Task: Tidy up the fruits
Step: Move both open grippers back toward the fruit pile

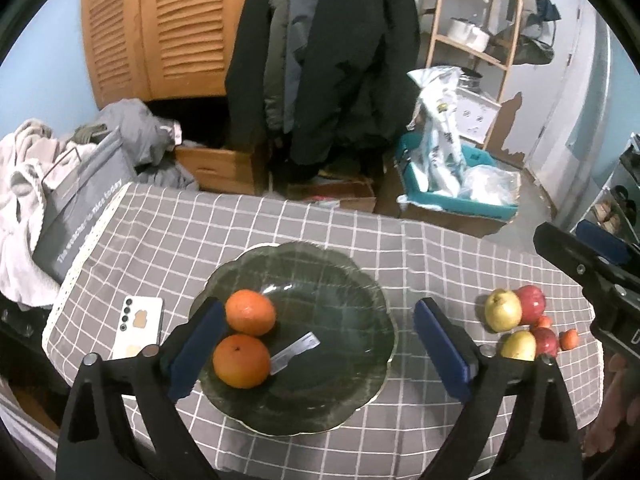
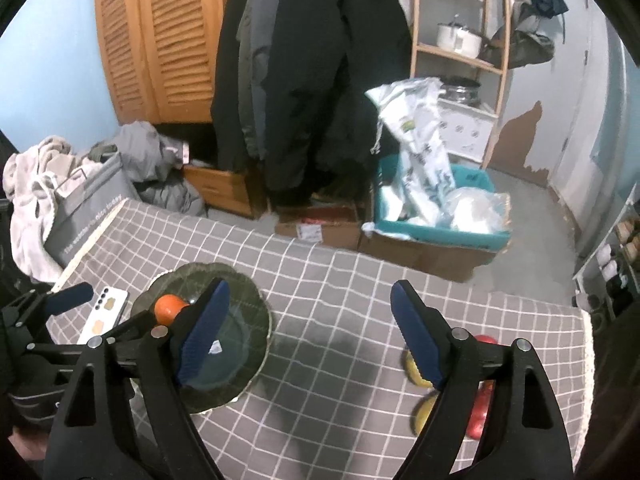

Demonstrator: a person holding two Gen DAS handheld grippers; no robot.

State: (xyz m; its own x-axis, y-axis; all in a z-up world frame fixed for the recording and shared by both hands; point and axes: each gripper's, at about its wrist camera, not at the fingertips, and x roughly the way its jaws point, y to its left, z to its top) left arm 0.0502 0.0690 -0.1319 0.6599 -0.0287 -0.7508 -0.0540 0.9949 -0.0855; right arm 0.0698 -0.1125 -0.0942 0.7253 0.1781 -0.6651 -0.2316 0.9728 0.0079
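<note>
Two oranges in the dish, other fruit half hidden
Both grippers, left gripper [image 1: 316, 348] and right gripper [image 2: 310, 332], hold jaws wide, empty. Oranges [image 1: 250, 312] sit lower-left in the glass dish [image 1: 344, 280]; apples [image 2: 480, 412] hide behind a finger, on the checked tabletop [image 1: 280, 224].

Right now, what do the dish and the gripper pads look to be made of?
The dish looks like dark green glass: glossy, and the cloth's grid shows through it. The pads on the left hand-held gripper look like blue ribbed rubber or foam, matte; which one is unclear.
</note>
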